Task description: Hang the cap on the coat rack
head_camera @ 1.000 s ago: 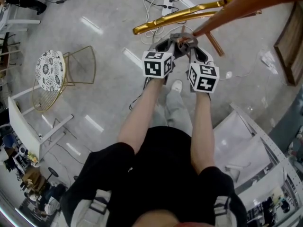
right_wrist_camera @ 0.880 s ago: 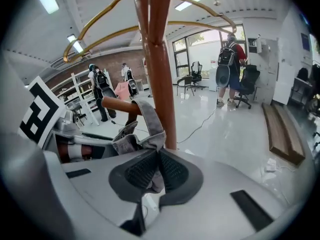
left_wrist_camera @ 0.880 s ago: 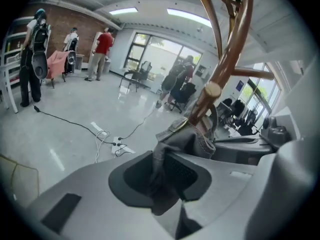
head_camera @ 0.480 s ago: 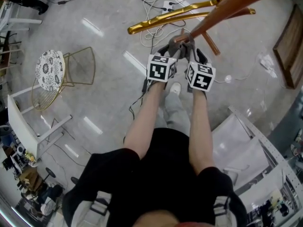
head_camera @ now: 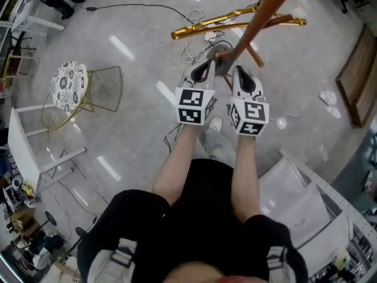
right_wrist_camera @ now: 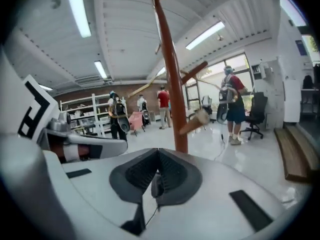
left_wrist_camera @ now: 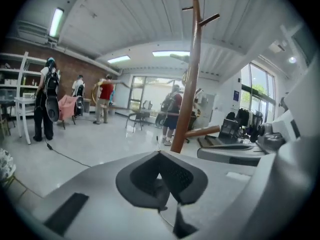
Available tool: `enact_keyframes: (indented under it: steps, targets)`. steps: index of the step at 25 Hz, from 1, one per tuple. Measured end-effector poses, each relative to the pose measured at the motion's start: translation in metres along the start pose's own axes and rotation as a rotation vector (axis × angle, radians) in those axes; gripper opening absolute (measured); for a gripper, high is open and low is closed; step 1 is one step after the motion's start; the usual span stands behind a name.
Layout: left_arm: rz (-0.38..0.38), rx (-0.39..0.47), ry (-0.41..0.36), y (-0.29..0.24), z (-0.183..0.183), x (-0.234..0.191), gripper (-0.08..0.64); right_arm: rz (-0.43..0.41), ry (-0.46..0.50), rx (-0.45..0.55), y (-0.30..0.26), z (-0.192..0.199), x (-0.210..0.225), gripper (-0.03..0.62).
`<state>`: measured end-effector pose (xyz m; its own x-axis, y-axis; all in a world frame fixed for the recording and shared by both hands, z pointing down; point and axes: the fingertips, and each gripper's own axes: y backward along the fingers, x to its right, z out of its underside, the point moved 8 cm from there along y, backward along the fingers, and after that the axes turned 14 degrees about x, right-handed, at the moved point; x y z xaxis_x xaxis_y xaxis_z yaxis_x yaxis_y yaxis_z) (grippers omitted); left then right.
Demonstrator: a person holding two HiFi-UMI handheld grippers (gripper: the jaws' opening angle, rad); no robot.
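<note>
Left claw (head_camera: 205,69) (left_wrist_camera: 160,156): closed, pads together, nothing between them
Right claw (head_camera: 238,73) (right_wrist_camera: 158,156): closed as well, pads meeting, nothing clear between them
Cap (head_camera: 220,63): grey, between the two claw tips in the head view, right at a short peg of the rack; neither claw grips it; whether it rests on the peg cannot be told
Rack (head_camera: 259,16) (left_wrist_camera: 191,74) (right_wrist_camera: 170,79): brown wooden pole just ahead of both claws, with short pegs slanting upward; in each gripper view it rises just beyond the closed jaws
Peg (head_camera: 227,52): juts from the pole toward the claws, its end touching or just above the cap
Forearms (head_camera: 177,158): bare, stretched forward side by side; the claws are near each other but apart
Floor (head_camera: 118,128): glossy grey; gold bars (head_camera: 235,21), curved, lie by the pole; white cables (head_camera: 197,16) are beside them; a wire chair (head_camera: 66,86) with a patterned seat stands well to the left
Background: people (left_wrist_camera: 104,96) stand far off in the hall in both gripper views
</note>
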<state>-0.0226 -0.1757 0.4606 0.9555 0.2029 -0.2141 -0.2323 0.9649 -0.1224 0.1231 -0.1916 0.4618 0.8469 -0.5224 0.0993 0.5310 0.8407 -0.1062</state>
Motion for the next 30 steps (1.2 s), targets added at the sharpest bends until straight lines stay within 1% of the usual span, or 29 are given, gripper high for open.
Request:
enact_keyframes:
  steps: [2, 4, 7, 10, 13, 18, 23, 30]
  targets:
    - [-0.008, 0.076, -0.018, 0.008, -0.026, 0.007, 0.000, -0.059, 0.041, 0.085, 0.006, -0.031, -0.010, -0.005]
    - [-0.008, 0.154, -0.036, 0.015, -0.055, 0.015, 0.000, -0.084, 0.078, 0.163, 0.012, -0.064, -0.014, -0.005]
    - [0.006, 0.254, -0.052, 0.021, -0.096, 0.026, 0.000, -0.058, 0.107, 0.237, 0.019, -0.103, -0.011, -0.005]
    - [0.007, 0.318, -0.077, 0.025, -0.128, 0.037, 0.000, -0.043, 0.133, 0.280, 0.023, -0.130, -0.005, -0.005]
    - [0.003, 0.348, -0.101, 0.026, -0.149, 0.045, 0.000, -0.041, 0.142, 0.307, 0.025, -0.151, -0.001, -0.005]
    - [0.006, 0.400, -0.127, 0.030, -0.172, 0.048, 0.000, -0.040, 0.143, 0.358, 0.026, -0.175, 0.003, -0.005]
    - [0.027, 0.417, -0.130, 0.036, -0.179, 0.059, 0.000, -0.037, 0.132, 0.388, 0.037, -0.187, 0.008, -0.005]
    - [0.009, 0.422, -0.129, 0.035, -0.186, 0.049, 0.000, -0.062, 0.123, 0.397, 0.023, -0.193, 0.007, -0.005]
